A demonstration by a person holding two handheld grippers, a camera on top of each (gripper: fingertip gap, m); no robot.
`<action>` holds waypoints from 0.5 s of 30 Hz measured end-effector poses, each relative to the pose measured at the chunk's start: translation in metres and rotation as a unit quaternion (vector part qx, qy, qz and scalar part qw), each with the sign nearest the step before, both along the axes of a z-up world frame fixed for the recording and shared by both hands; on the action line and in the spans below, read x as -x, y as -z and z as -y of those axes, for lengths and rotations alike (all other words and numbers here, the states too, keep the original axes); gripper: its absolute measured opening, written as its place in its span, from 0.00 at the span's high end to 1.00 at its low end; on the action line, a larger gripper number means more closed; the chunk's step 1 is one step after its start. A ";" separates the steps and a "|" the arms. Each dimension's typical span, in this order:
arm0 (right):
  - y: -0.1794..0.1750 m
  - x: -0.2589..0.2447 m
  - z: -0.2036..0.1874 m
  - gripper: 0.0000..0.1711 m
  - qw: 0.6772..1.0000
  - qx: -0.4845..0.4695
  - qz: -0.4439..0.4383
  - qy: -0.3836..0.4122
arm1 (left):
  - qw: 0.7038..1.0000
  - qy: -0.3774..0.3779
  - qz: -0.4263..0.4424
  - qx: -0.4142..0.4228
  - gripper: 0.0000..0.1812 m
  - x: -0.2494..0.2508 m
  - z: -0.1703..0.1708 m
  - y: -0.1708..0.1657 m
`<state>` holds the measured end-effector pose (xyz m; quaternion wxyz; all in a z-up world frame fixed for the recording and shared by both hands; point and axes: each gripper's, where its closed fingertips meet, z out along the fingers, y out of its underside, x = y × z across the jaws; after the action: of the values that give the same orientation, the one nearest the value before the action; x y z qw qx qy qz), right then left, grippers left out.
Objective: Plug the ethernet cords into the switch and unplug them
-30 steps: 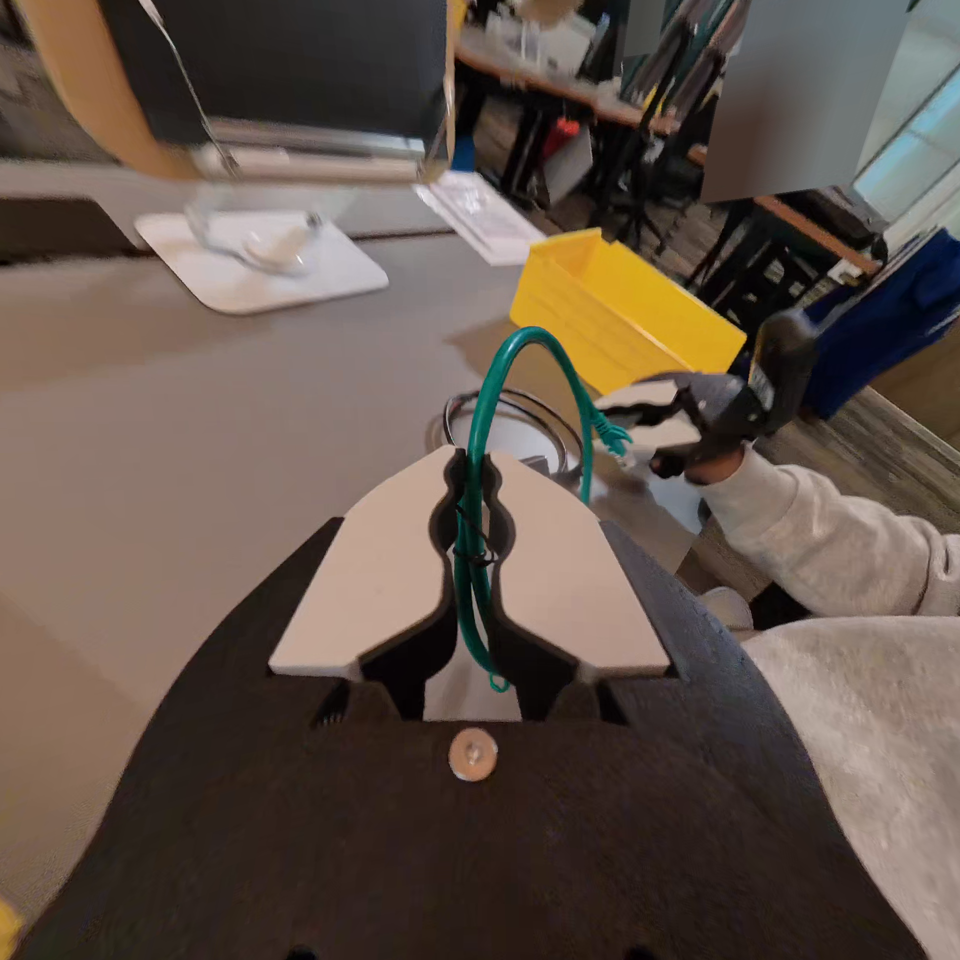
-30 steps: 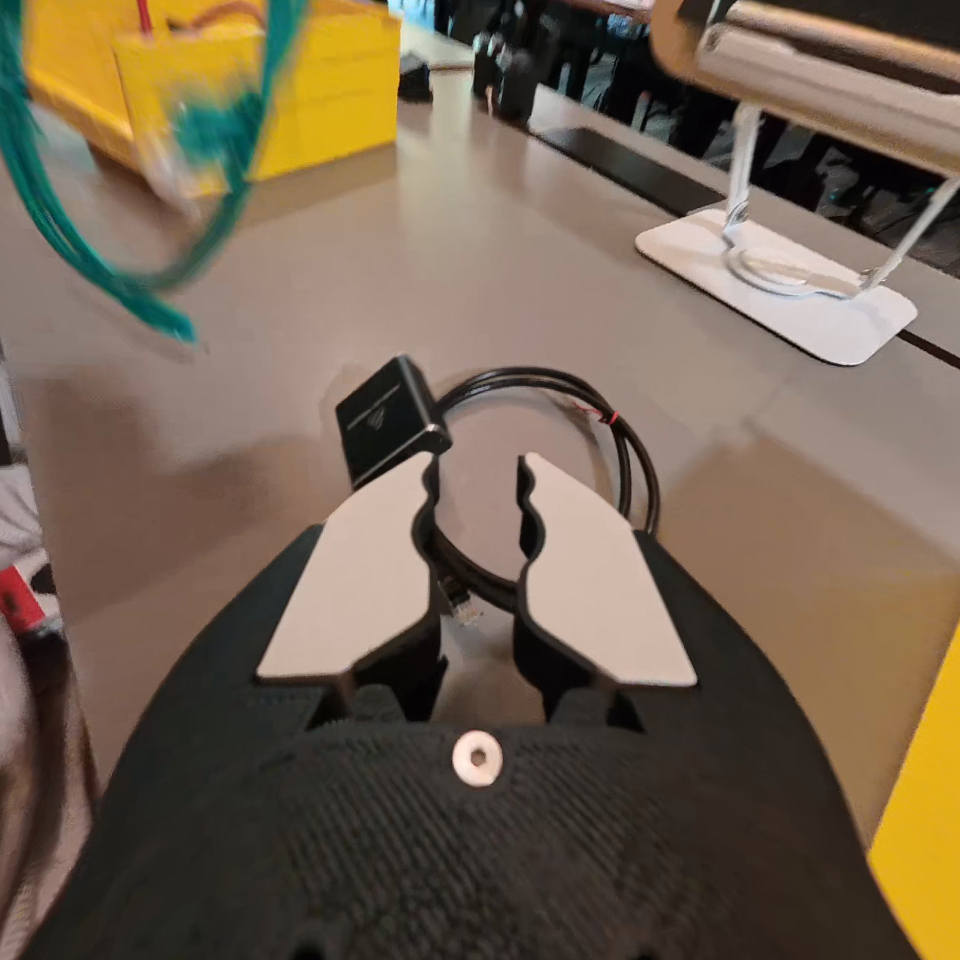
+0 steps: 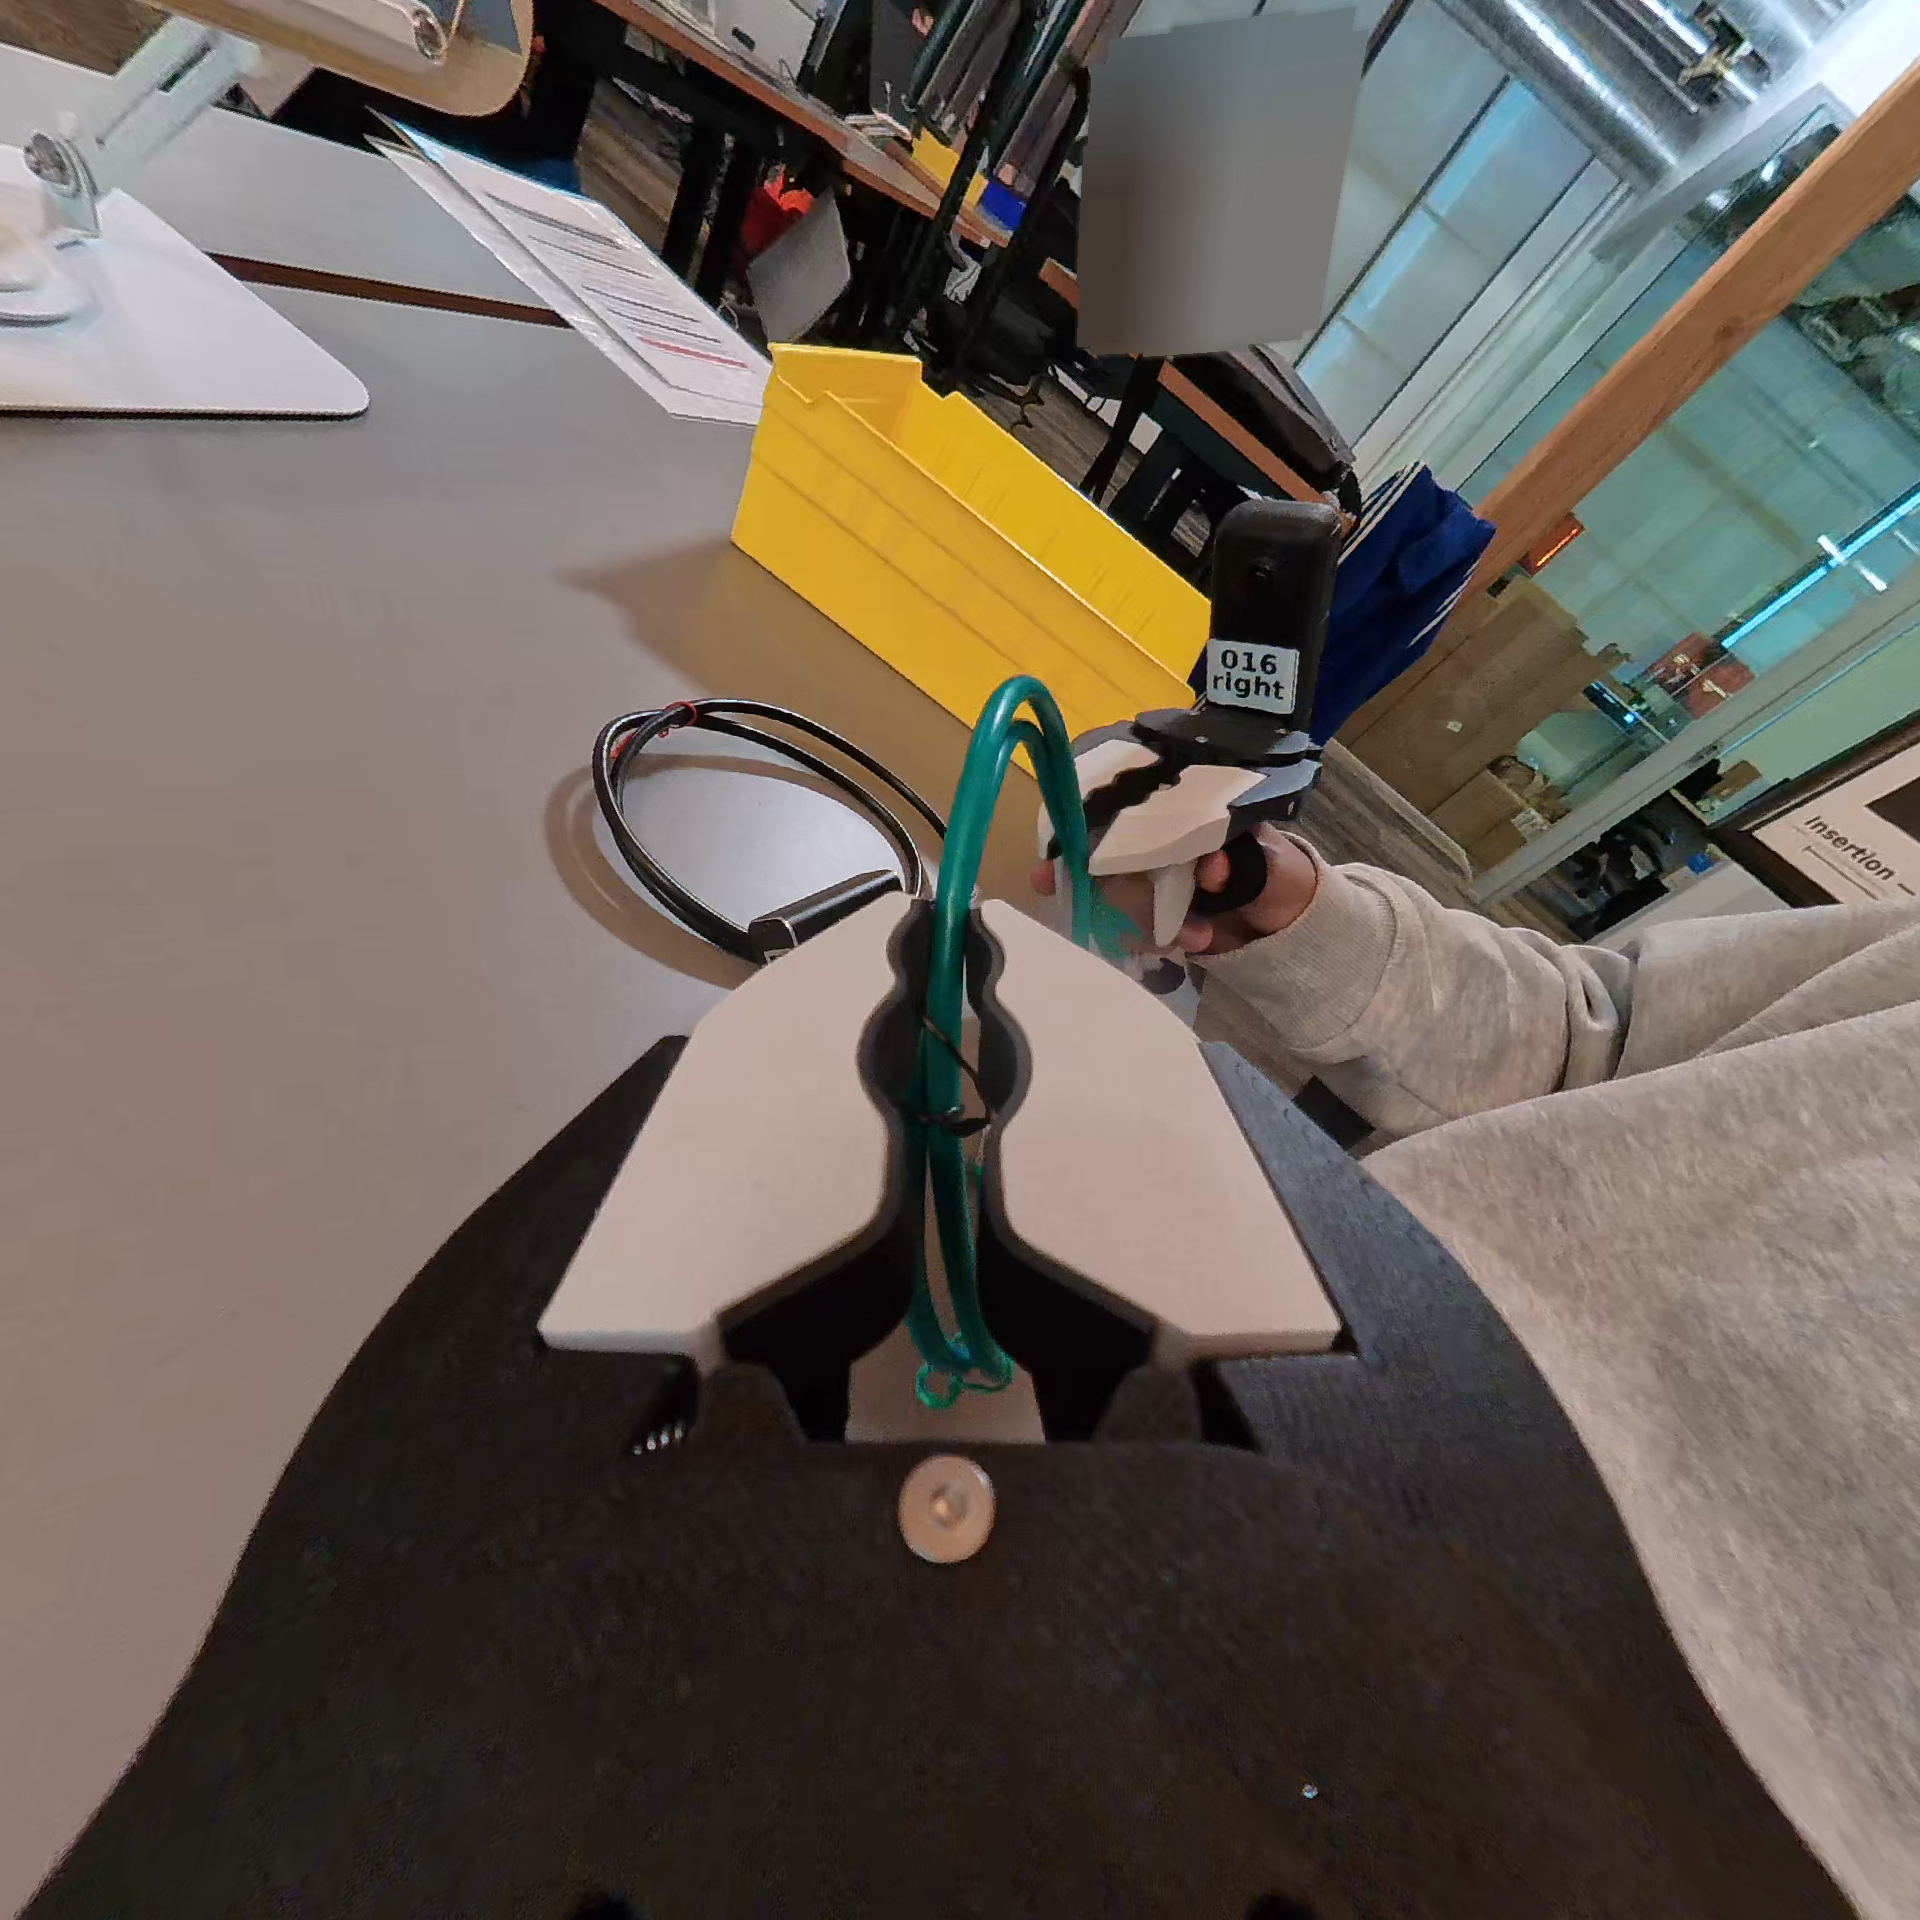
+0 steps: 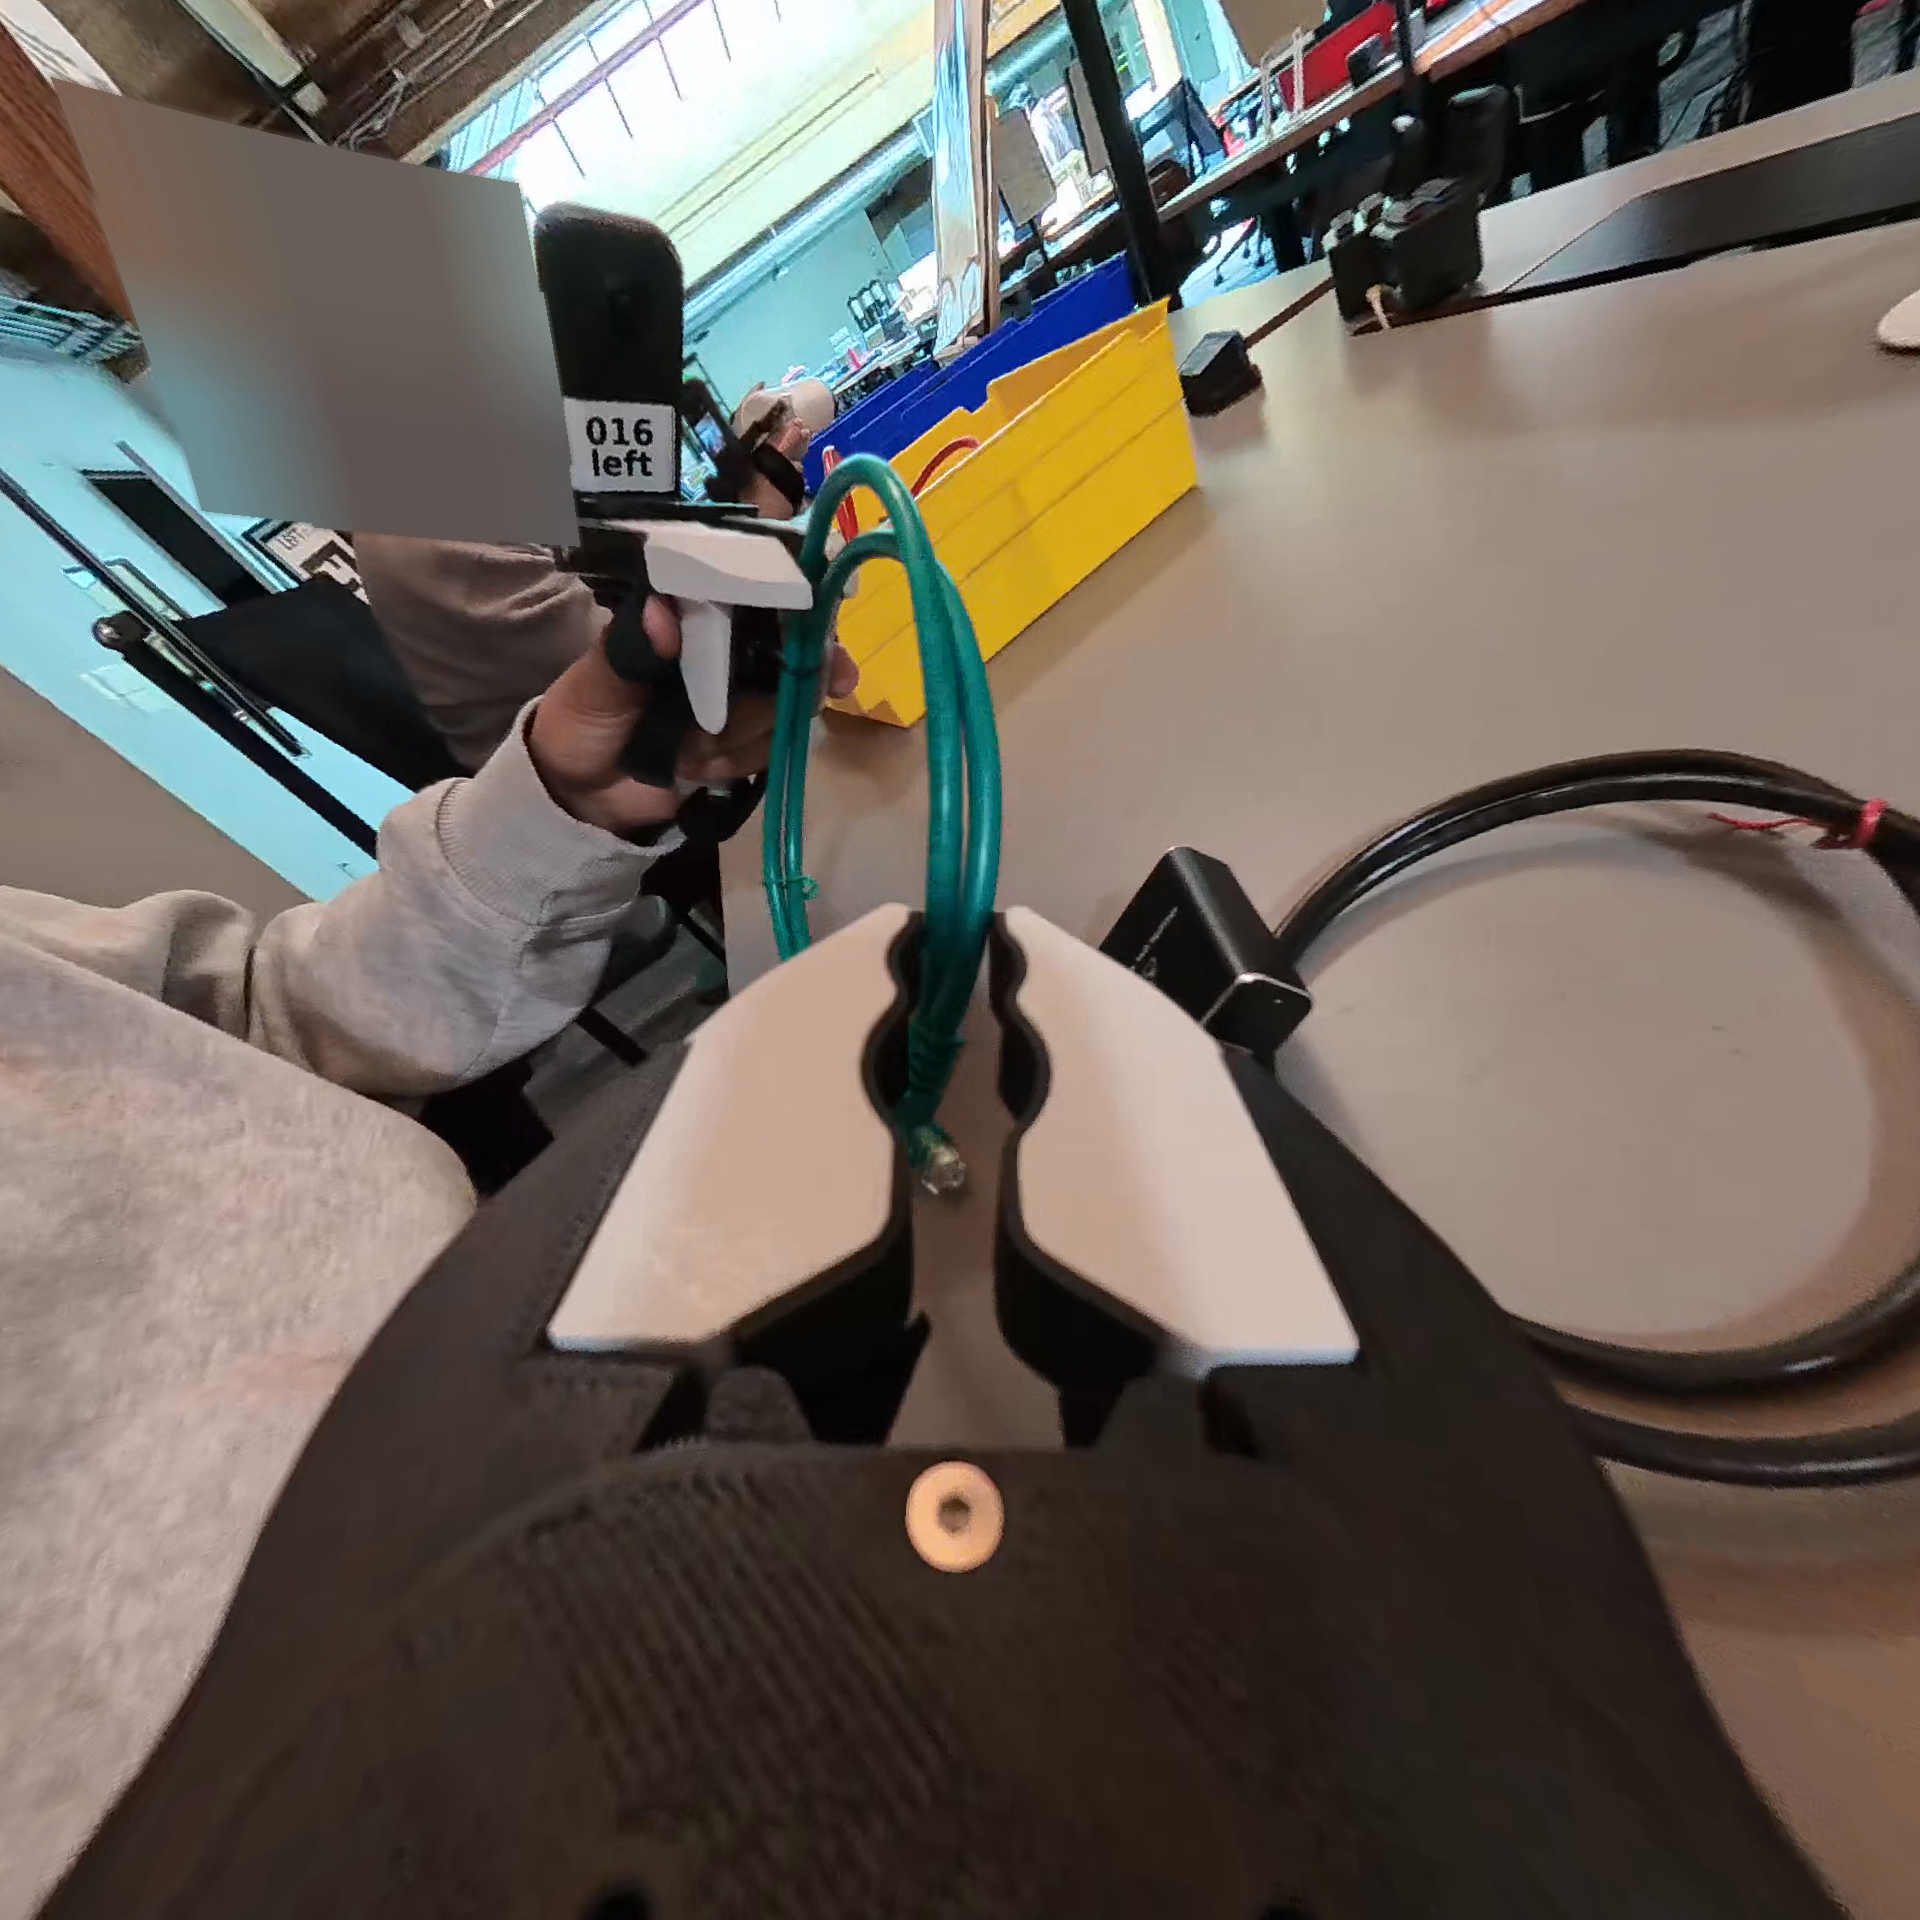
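Nearest in the left wrist view, the left tool [image 3: 940, 925] has its two pale fingers pressed almost together on the bundled middle of the green ethernet cord [image 3: 971, 831], whose strands run down the narrow gap and loop out at the back; a thin dark tie binds them there, which is likely why the coil keeps its shape. From that grip the cord arches up and over to the right tool [image 4: 951, 920], where the right wrist view shows the clear-tipped plug [image 4: 940, 1169] lying in the slot between fingers that stand slightly parted. They are close around the cord's boot, but whether they truly pinch it I cannot tell. Holding the bundle with one tool and the plug end with the other looks meant to free and aim the connector. Just beyond, on the brown tabletop [image 4: 1558, 540], rests a small black box [image 4: 1205, 961] with a thick black cable [image 4: 1621, 790] coiled from it, presumably the switch, still with nothing plugged in. Farther off sits a yellow bin [image 3: 935, 540].
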<state>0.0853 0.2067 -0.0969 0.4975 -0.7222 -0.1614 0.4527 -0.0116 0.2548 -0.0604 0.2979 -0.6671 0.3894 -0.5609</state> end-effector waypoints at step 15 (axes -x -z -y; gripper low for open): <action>-0.058 -0.069 -0.004 0.97 0.974 -0.136 -0.059 0.171 | 0.995 -0.078 -0.036 -0.043 0.79 -0.001 -0.025 0.027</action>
<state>0.1541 0.2106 -0.0390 0.6701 -0.6365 -0.0658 0.3762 -0.0110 0.2798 -0.0878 0.3545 -0.7018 0.3707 -0.4943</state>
